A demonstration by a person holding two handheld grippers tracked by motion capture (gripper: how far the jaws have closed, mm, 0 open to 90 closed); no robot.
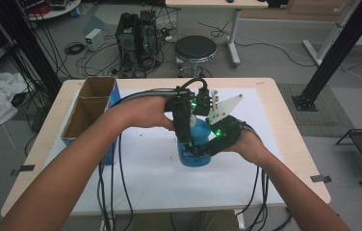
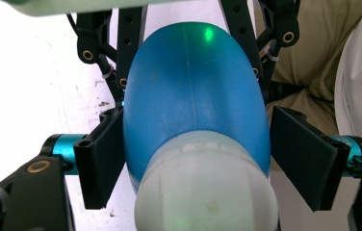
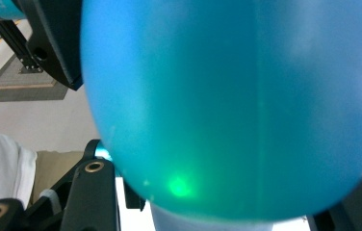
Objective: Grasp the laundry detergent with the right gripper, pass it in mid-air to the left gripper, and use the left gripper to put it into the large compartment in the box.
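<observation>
Bottle (image 1: 196,144), blue with a white cap (image 2: 205,185), is stood on the white mat (image 1: 145,168) at the middle of the table (image 1: 285,125) and is clamped low on its body by the right gripper (image 1: 203,149), as judged from the high view. The left gripper (image 2: 196,159) is set over the top from the far side, jaws half open, one pad touching the bottle's shoulder, the other apart. The cap-gripping step seems in hand; next, the jaws are to be shut squarely on the cap before any twist.

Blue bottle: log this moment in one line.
bottle: upright on table | right gripper: shut on bottle | left gripper: jaws around white cap, right pad clear
</observation>
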